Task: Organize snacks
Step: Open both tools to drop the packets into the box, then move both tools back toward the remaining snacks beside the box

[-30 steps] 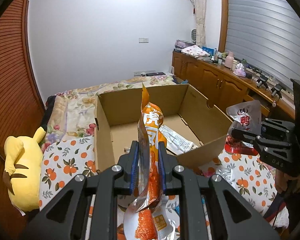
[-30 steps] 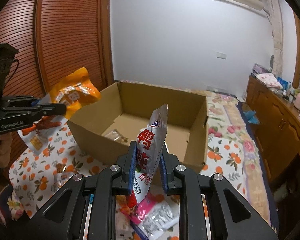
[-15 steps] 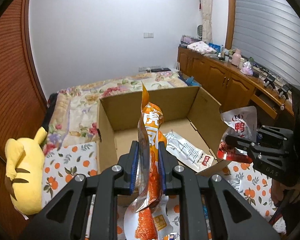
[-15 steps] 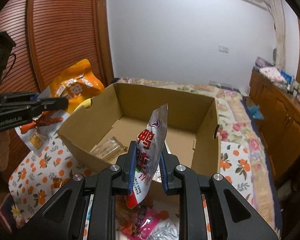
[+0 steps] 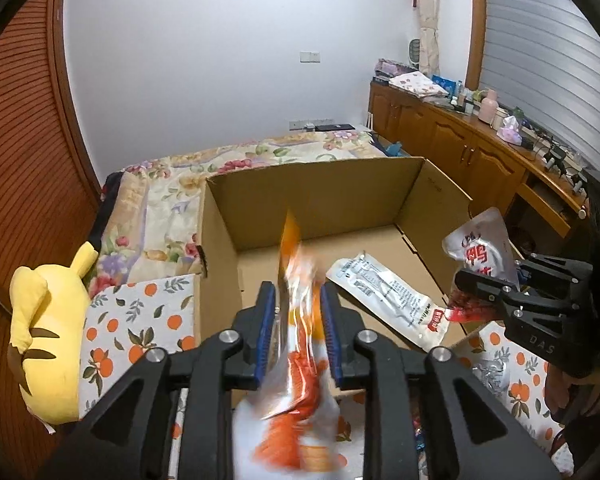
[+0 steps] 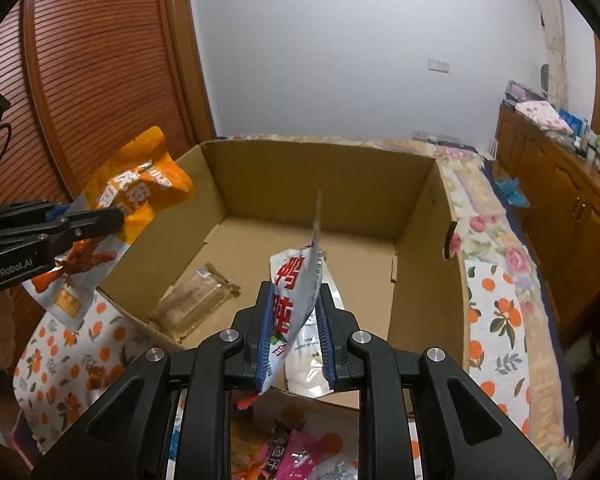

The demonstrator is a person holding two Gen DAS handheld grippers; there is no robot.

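Both grippers came forward over the near wall of the cardboard box (image 5: 220,240), each carrying a snack. The left gripper (image 5: 296,332) had just started opening: its blue pads stood a little off the orange snack pouch (image 5: 300,364), which hung between them motion-blurred, so I'd judge it was slipping free toward the box's near edge rather than pinched. In the right wrist view that pouch (image 6: 140,184) sat above the box's left rim, partly outside the wall, so it might catch the edge. The right gripper (image 6: 294,330) was pressed together on the silver duck-snack pouch (image 6: 296,288), held upright over the box interior. Already lying on the box floor were a white sachet (image 5: 388,300) and a clear tan packet (image 6: 192,304). More snacks lay on the orange-print bedsheet (image 6: 496,320) in front of the box, so the task looked early. A yellow plush toy (image 5: 48,336) sat left of the box.
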